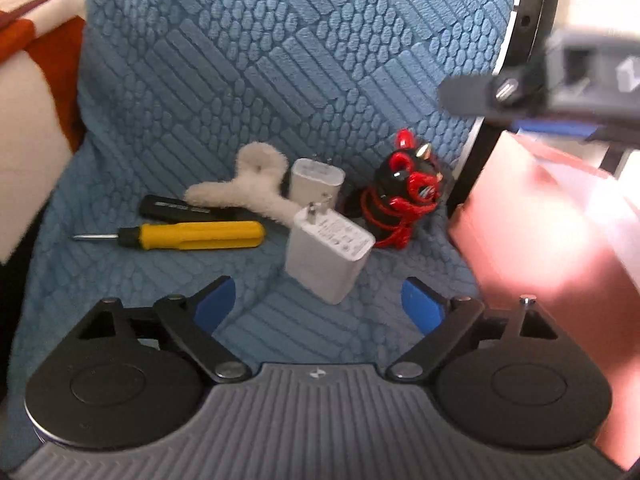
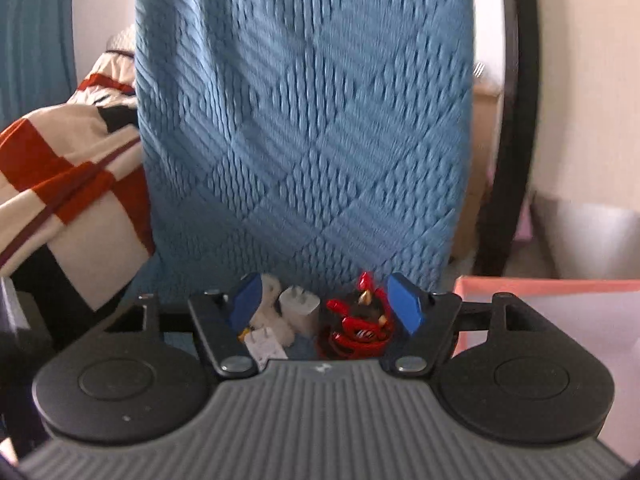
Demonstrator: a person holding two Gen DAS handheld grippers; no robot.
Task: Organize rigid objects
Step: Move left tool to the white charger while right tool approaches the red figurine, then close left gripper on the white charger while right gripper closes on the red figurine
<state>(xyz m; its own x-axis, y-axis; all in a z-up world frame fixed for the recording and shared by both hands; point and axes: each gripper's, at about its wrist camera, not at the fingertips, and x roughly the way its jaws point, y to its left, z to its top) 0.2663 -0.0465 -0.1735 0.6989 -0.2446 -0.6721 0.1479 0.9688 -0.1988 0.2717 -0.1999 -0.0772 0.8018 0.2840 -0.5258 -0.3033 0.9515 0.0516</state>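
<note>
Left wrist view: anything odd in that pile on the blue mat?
The fluffy white Y-shaped piece is soft, an odd one among rigid items. The nearer white charger lies tilted, prongs up, touching the farther charger.

The left wrist view looks forward and steeply down over its own gripper [image 1: 318,300] onto the blue quilted cover [image 1: 280,60], close above the cluster of small things. The right wrist view sits lower and flatter behind its gripper [image 2: 330,306], facing along the cover [image 2: 304,120]. Both share the red-and-black toy [image 1: 404,188] [image 2: 358,326], the white chargers [image 1: 326,252] [image 2: 266,346] and the pink box [image 1: 552,232] [image 2: 548,312]
</note>
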